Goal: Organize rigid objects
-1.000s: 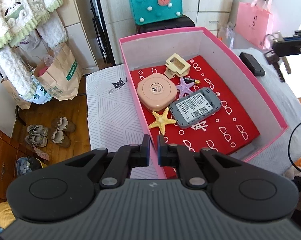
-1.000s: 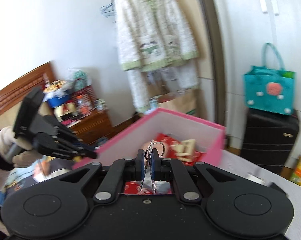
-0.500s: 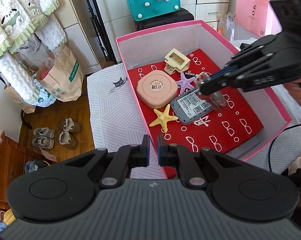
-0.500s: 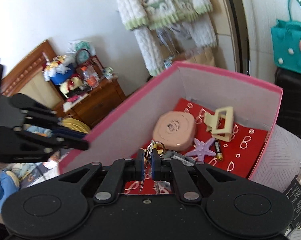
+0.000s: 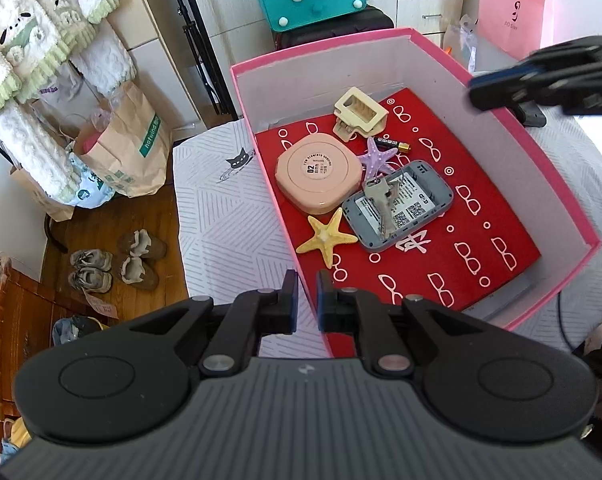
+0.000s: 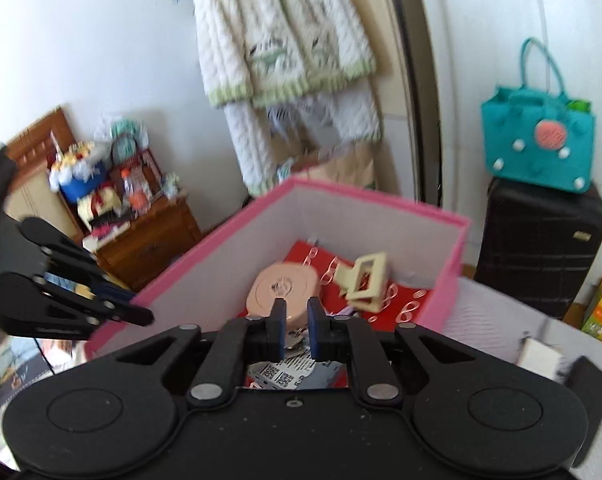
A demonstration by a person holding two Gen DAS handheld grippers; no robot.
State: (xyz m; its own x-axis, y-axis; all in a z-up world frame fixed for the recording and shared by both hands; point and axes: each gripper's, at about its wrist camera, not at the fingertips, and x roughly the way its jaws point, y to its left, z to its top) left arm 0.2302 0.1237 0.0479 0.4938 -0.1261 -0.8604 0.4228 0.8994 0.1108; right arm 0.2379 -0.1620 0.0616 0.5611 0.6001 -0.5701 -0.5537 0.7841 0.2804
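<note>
Seen from the left wrist camera: pink box (image 5: 549,168), open-topped, red patterned lining, standing on a pale striped cloth (image 5: 221,216). Contents: bunch of keys (image 5: 383,200), lying loose on a grey device (image 5: 399,210) with a printed label; round pink case (image 5: 317,176) just left of it; yellow starfish (image 5: 327,238) at the near edge; purple starfish (image 5: 377,156), small battery (image 5: 393,145) and cream hair claw (image 5: 359,114) further back. Left gripper (image 5: 304,300), foreground, above the box's near corner, jaws all but together with nothing between them, keys well ahead of its tips. Right gripper (image 5: 481,92), blurred, over the far right rim, well apart from the keys. Seen from the right wrist camera, motion-blurred: right gripper (image 6: 293,330), jaws just parted to a narrow gap and empty; keys (image 6: 297,342) visible beyond that gap, resting on the labelled device (image 6: 285,374) inside the box (image 6: 453,256), free of the pads. Pink case (image 6: 283,292) and hair claw (image 6: 365,282) beyond the tips. Left gripper (image 6: 141,316), at frame left, outside the box's near wall. Teal bag (image 6: 539,148) on a black suitcase (image 6: 541,248), at right.
</note>
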